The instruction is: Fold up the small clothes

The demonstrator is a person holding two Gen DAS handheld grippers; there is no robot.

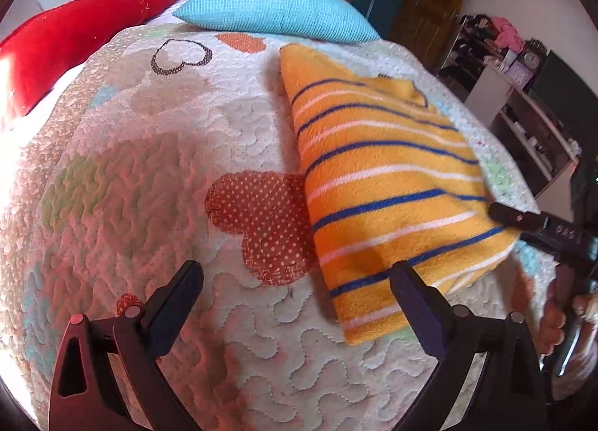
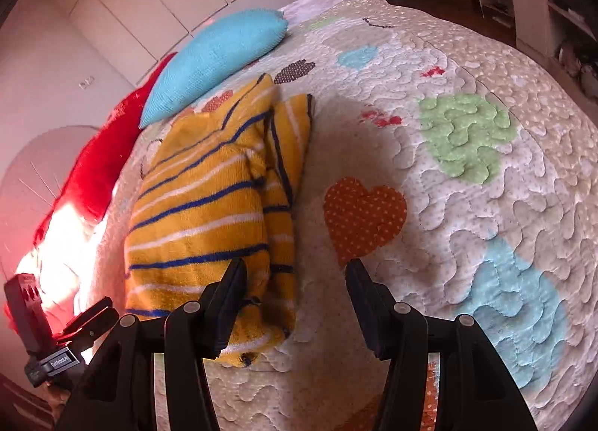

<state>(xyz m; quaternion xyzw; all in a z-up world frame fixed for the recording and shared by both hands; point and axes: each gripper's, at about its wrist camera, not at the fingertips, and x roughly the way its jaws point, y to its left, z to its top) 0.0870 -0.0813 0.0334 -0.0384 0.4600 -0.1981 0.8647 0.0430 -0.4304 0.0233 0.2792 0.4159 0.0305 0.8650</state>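
You can make out one small white label on the left gripper (image 2: 41,322), low beside the striped garment (image 2: 202,207); its print looks like "GenRobot.AI" but is not sharp. Embossed characters on the right gripper (image 1: 542,229) stay unreadable to you

A bed (image 1: 157,177) carries everything, covered by a quilted pale bedspread (image 2: 486,207) patched with hearts. A folded orange striped garment (image 1: 381,184) lies flat on the bedspread. Toward the head edge a blue cushion (image 1: 276,7) rests on it, with a red cushion (image 1: 74,31) beside the blue one.
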